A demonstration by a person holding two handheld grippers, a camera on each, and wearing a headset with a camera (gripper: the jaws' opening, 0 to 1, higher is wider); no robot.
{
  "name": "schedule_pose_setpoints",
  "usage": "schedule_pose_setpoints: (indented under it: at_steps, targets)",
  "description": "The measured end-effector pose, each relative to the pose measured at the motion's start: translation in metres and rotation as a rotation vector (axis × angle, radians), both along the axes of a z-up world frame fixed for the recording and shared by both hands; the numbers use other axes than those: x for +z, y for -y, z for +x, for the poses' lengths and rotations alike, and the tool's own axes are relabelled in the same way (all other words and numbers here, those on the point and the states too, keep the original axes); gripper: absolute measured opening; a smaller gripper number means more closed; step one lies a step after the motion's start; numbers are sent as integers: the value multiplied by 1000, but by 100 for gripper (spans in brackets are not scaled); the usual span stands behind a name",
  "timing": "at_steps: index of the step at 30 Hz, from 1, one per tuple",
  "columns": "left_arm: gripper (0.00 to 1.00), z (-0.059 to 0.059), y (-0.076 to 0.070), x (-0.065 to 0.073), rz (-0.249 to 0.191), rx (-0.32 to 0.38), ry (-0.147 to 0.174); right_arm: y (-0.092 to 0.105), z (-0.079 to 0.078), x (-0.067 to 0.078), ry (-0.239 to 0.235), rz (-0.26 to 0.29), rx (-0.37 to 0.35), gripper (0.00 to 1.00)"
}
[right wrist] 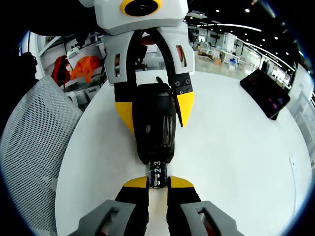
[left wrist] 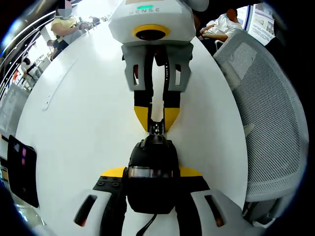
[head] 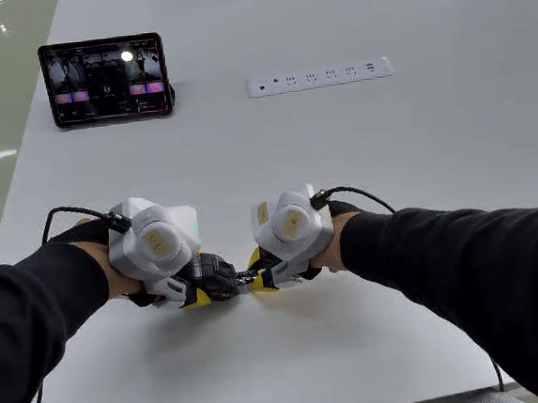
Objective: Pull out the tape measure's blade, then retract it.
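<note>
A black tape measure (left wrist: 151, 172) sits between the jaws of my left gripper (left wrist: 151, 173), which is shut on its case. In the right gripper view the same tape measure (right wrist: 155, 125) faces me, with a short stub of blade (right wrist: 157, 173) showing numbers. My right gripper (right wrist: 156, 183) is shut on the blade's end. In the head view the left gripper (head: 201, 285) and right gripper (head: 262, 278) meet nose to nose over the white table (head: 341, 157), with the tape measure (head: 217, 277) between them.
A dark tablet (head: 106, 79) stands at the table's far left. A white power strip (head: 319, 76) lies at the far middle. A grey mesh chair (left wrist: 268, 113) stands beside the table's edge. People sit in the background.
</note>
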State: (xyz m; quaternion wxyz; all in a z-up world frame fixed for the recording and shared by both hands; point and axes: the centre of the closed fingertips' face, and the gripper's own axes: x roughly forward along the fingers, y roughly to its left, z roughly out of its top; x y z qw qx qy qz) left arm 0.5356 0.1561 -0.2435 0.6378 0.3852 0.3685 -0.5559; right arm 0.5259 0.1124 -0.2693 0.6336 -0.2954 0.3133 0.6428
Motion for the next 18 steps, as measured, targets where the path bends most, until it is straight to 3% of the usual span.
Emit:
schedule_pose_setpoints:
  at_steps: [18]
  targets:
    - [33,0,-1,0,4,-7,6,12,1,0,6,-17,-11,9]
